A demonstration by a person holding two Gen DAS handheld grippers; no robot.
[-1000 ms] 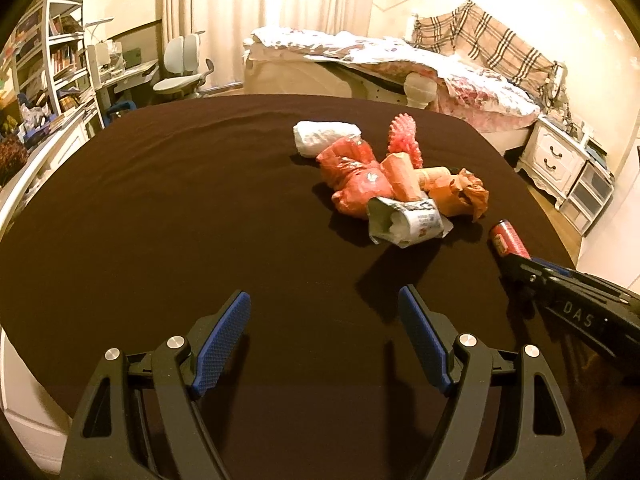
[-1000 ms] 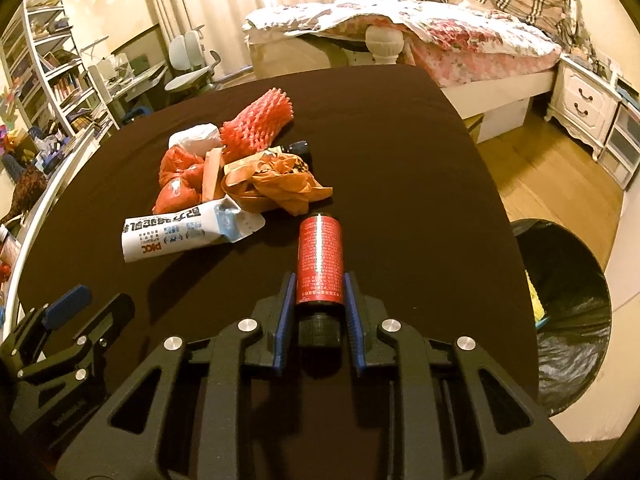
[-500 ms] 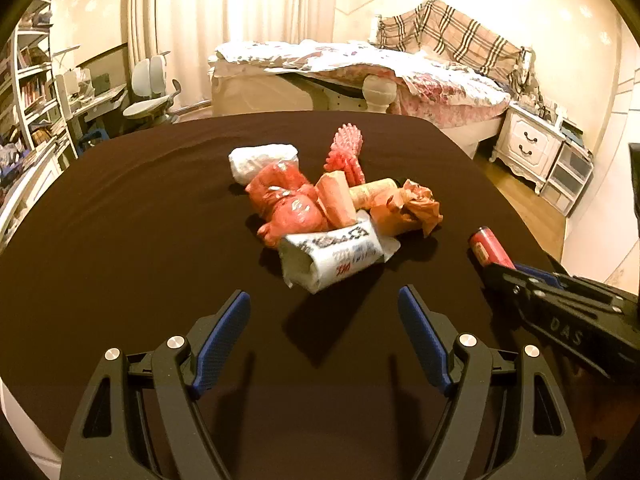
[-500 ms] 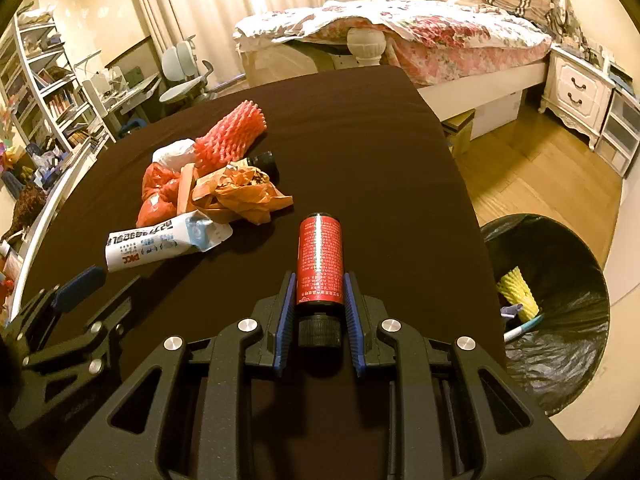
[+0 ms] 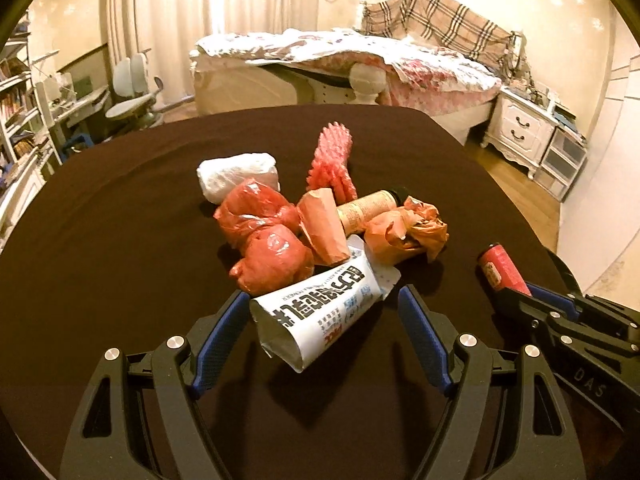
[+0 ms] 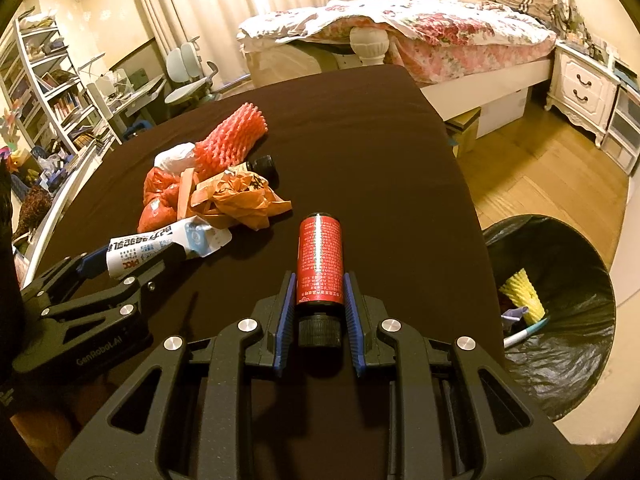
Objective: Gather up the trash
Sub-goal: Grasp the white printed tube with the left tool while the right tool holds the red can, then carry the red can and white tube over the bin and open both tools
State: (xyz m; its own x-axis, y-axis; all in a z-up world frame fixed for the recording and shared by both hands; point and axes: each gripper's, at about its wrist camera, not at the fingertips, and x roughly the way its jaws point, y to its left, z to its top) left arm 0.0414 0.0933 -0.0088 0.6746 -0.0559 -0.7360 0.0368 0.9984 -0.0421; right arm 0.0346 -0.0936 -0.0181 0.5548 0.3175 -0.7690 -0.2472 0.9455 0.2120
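Observation:
A trash pile lies mid-table: a white printed paper packet (image 5: 320, 312), red plastic bags (image 5: 264, 236), an orange crumpled bag (image 5: 404, 232), red foam netting (image 5: 332, 156), a white wad (image 5: 236, 172) and a small bottle (image 5: 372, 204). My left gripper (image 5: 324, 340) is open, its jaws on either side of the white packet's near end. My right gripper (image 6: 318, 308) is shut on a red bottle (image 6: 320, 260), held over the table's right part; the bottle also shows in the left wrist view (image 5: 502, 272). The left gripper also shows in the right wrist view (image 6: 132, 258).
A dark brown table (image 6: 360, 128) holds the pile. A bin with a black liner (image 6: 560, 312) stands on the floor to the table's right, with yellow foam and a pen inside. A bed (image 6: 420, 28), nightstand (image 6: 580, 80), desk chair and shelves surround the table.
My left gripper has moved forward to the pile until its open jaws straddle the white packet. My right gripper, still holding the red bottle, has shifted toward the bin side.

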